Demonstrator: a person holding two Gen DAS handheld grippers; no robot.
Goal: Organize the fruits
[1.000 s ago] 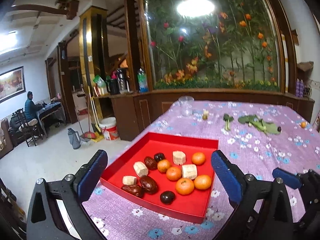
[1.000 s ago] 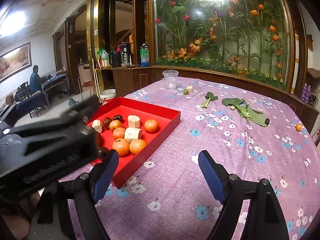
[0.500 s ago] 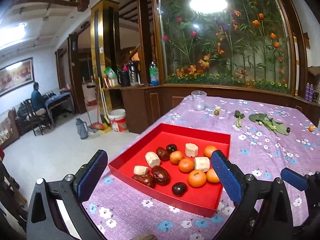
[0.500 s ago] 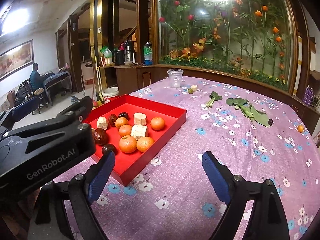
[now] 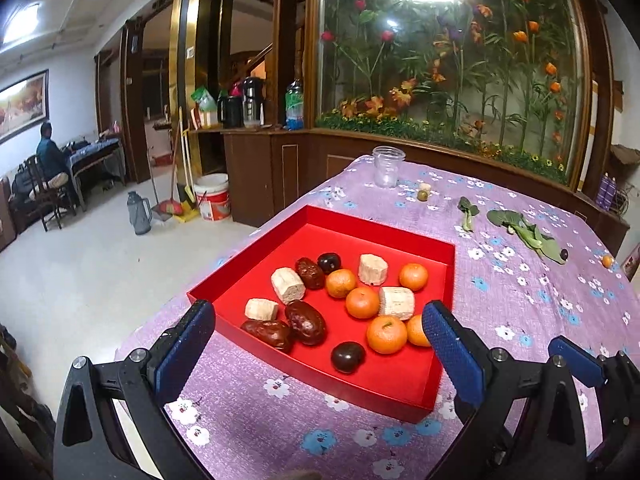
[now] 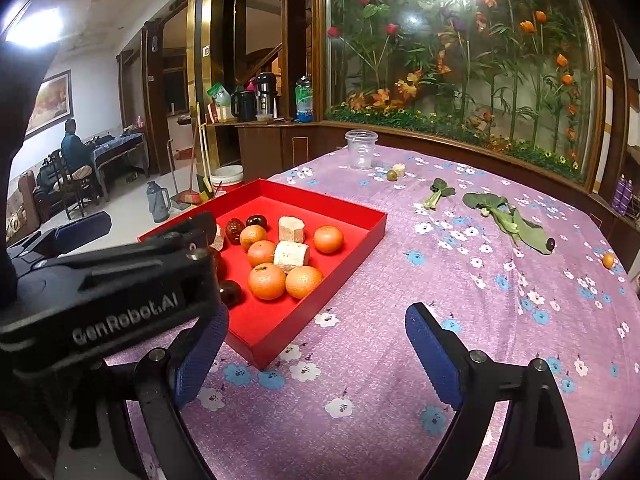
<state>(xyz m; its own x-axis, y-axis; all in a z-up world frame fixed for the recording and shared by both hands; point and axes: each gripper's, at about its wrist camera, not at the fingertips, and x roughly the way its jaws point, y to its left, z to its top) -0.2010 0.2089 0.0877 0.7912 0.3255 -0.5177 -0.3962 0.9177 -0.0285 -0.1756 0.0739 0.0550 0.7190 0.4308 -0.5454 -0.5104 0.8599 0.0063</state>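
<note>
A shallow square red tray (image 5: 404,236) holds round orange tangerines (image 5: 386,334), glossy dark-brown dates (image 5: 305,322), near-black plums (image 5: 347,356) and pale beige chunks (image 5: 288,285). The purple desk cloth (image 6: 480,312) bears white and blue flowers. Green leaves (image 6: 508,216) lie on it.

Lighting: I read the room as dim and warm. Main source: a round ceiling lamp reflected in the glass flower panel (image 5: 448,64), blown out white at the top centre of both views. Second source: a ceiling light (image 6: 34,26), overexposed at the upper left. Table: the floral tablecloth (image 6: 460,300) is evenly lit, with soft shadows inside the red tray (image 5: 360,380). Distortion: strong fisheye bending, black vignette in the corners. Focus: far room at the left soft and grainy.
</note>
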